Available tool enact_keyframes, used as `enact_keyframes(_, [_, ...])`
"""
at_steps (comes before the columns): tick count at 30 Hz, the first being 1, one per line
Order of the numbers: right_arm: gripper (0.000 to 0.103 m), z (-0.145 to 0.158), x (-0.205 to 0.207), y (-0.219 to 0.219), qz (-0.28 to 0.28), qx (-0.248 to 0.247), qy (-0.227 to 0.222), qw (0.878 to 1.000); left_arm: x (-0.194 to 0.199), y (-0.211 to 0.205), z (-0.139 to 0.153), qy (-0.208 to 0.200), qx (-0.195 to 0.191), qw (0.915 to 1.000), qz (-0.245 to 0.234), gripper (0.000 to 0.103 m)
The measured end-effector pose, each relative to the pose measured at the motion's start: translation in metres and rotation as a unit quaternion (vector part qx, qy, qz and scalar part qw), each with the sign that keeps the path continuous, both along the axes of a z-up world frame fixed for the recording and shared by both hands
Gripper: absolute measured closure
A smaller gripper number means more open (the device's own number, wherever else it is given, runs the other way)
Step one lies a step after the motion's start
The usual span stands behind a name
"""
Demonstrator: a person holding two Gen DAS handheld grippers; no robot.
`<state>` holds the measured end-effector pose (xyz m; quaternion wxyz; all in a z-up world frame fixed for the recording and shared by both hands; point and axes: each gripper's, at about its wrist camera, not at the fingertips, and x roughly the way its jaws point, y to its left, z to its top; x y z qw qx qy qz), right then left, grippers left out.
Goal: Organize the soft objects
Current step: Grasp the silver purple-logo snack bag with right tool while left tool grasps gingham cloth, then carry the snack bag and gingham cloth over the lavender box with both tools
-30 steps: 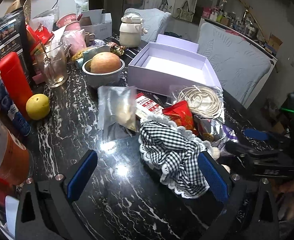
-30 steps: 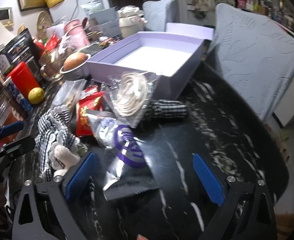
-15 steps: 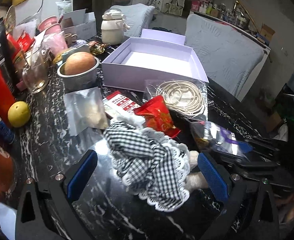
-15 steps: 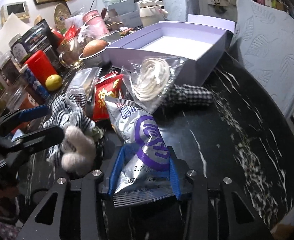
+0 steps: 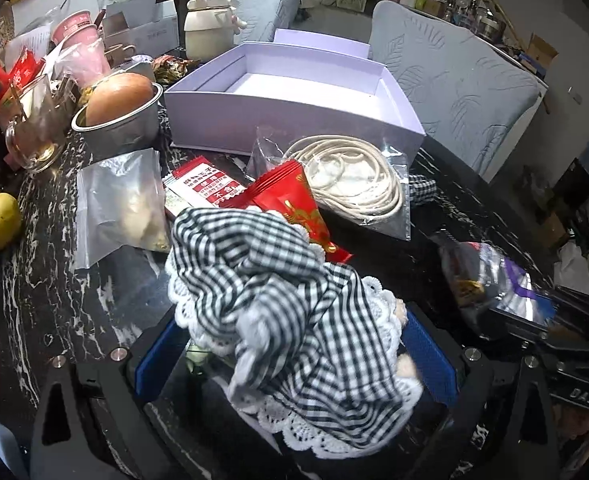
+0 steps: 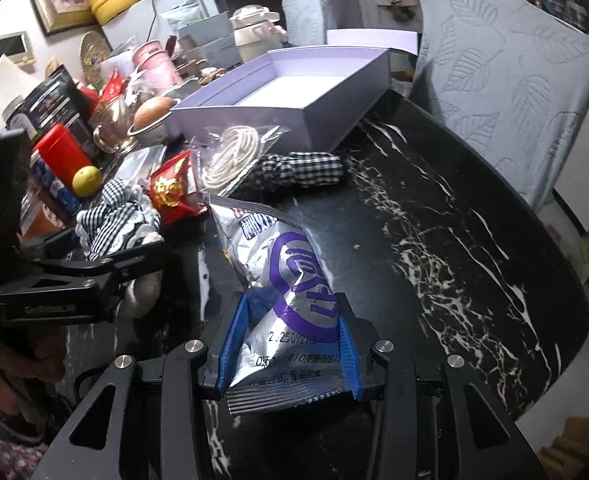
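Right gripper point(image 6: 290, 344) clenched on silver-purple snack bag point(image 6: 282, 280), lower centre of frame. Left gripper point(image 5: 294, 352) wide, jaws just narrowing slightly around checked lace-trimmed cloth point(image 5: 294, 312); pad contact unclear. Lavender box point(image 5: 294, 92) empty, upper centre. Only the right view shows a checked roll point(image 6: 302, 170) on the counter point(image 6: 434, 220).

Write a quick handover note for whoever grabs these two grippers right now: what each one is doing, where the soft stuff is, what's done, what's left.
Right gripper: shut on the silver-and-purple snack bag, its far end on the black marble table.
Left gripper: jaws have just narrowed slightly, straddling the checkered lace-trimmed cloth; not clearly clamped.
Lavender box: open, empty.
On the table before it: bagged cord coil, red snack packet, clear zip bag, rolled checkered cloth.
Done: nothing boxed.
Left: presumably box everything.
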<state>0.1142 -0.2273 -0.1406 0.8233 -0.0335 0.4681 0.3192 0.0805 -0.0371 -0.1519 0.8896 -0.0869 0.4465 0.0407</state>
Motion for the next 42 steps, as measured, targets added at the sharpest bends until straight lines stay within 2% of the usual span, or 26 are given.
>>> enact_keyframes(1, [0.061, -0.001, 0.001, -0.001, -0.001, 0.003, 0.002, 1.000, 0.000, -0.001, 0.000, 0.000, 0.006, 1.0000, 0.001, 0.008])
enact_keyframes(4, [0.061, -0.002, 0.002, -0.002, -0.001, 0.007, 0.004, 1.000, -0.006, -0.005, 0.004, -0.018, 0.031, 0.9993, 0.007, 0.026])
enact_keyframes(9, [0.061, -0.001, 0.000, -0.005, -0.004, 0.008, 0.002, 1.000, -0.020, -0.001, 0.015, -0.043, 0.029, 0.9985, 0.017, 0.039])
enact_keyframes(15, [0.061, -0.001, -0.005, -0.004, -0.007, -0.001, -0.008, 1.000, -0.041, 0.006, 0.028, -0.055, 0.017, 0.9981, 0.023, 0.042])
enact_keyframes(31, [0.061, 0.013, -0.037, 0.001, 0.005, 0.027, -0.024, 0.999, -0.093, 0.016, 0.061, -0.090, 0.011, 0.9949, 0.042, 0.042])
enact_keyframes(37, [0.061, 0.026, -0.054, 0.004, 0.014, 0.034, -0.035, 0.999, -0.101, 0.011, 0.072, -0.102, 0.019, 0.9941, 0.033, 0.042])
enact_keyframes(42, [0.061, 0.048, -0.060, 0.003, 0.016, 0.045, -0.051, 0.998, -0.101, 0.011, 0.087, -0.117, 0.021, 0.9925, 0.027, 0.042])
